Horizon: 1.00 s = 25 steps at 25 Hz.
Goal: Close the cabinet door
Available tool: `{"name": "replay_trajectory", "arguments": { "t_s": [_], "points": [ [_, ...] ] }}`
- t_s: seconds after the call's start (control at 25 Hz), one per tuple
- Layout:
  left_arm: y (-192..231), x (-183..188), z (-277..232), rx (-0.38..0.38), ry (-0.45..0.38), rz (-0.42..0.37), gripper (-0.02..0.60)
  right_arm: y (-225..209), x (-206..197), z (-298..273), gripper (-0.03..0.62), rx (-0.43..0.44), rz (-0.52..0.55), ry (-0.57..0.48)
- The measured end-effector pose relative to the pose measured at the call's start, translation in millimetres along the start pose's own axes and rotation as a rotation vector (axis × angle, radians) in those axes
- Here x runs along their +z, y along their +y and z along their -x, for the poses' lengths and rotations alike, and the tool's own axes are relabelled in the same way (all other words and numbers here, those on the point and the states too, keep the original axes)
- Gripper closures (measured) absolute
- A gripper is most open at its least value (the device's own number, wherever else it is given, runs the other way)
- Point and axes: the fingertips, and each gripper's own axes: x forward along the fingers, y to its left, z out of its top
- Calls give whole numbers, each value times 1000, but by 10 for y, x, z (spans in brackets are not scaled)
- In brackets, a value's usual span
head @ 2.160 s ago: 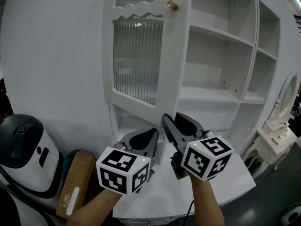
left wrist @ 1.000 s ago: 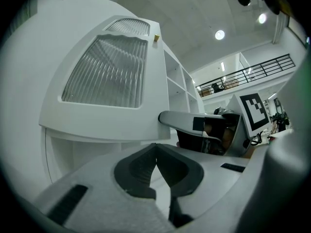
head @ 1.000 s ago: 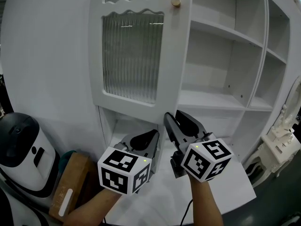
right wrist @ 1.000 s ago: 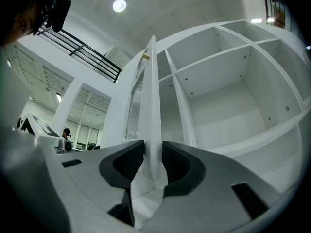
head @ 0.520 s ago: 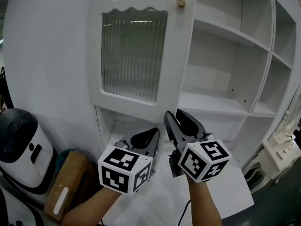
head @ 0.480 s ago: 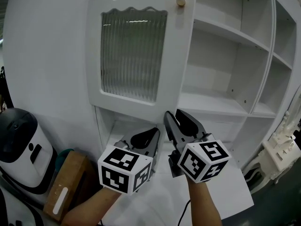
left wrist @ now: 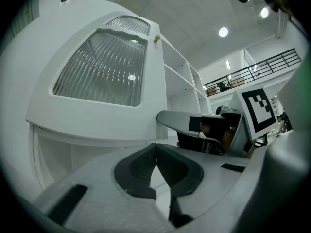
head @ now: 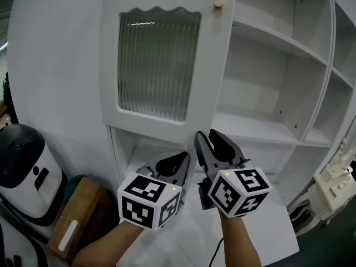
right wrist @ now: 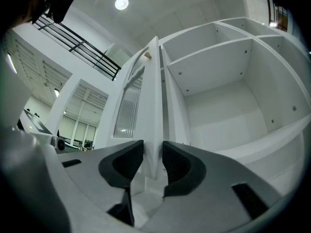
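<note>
The white cabinet door (head: 158,63), with ribbed glass and a small gold knob (head: 218,3), stands open in front of the left part of the cabinet. Both grippers hang just below its lower edge. My left gripper (head: 181,159) is shut, tips touching and nothing between them (left wrist: 155,147). My right gripper (head: 207,137) is open and its jaws have just been opening. In the right gripper view the door's free edge (right wrist: 154,101) lines up in the gap of the right gripper (right wrist: 153,152), and the pads do not press on it.
Bare white shelves (head: 261,127) fill the cabinet to the right of the door. A black-and-white appliance (head: 25,166) and a brown box (head: 72,221) sit at the lower left. A white counter (head: 189,238) lies under the grippers, and ornate white furniture (head: 334,188) stands at the far right.
The door now looks larger in the head view and its knob edge has shifted right. Both grippers keep their place under the door's lower edge.
</note>
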Motion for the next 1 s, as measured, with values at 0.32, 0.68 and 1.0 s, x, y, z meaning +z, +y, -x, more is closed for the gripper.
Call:
{"name": "replay_trajectory", "arguments": {
  "t_s": [0.32, 0.68, 1.0],
  "points": [
    [17, -41, -102, 11, 4, -3, 571, -80, -25, -96, 461, 7, 14, 1],
    [78, -30, -153, 27, 2, -9, 571, -145, -44, -203, 461, 19, 1, 4],
    [123, -89, -207, 33, 11, -6, 571, -218, -64, -295, 456, 22, -24, -2]
  ]
}}
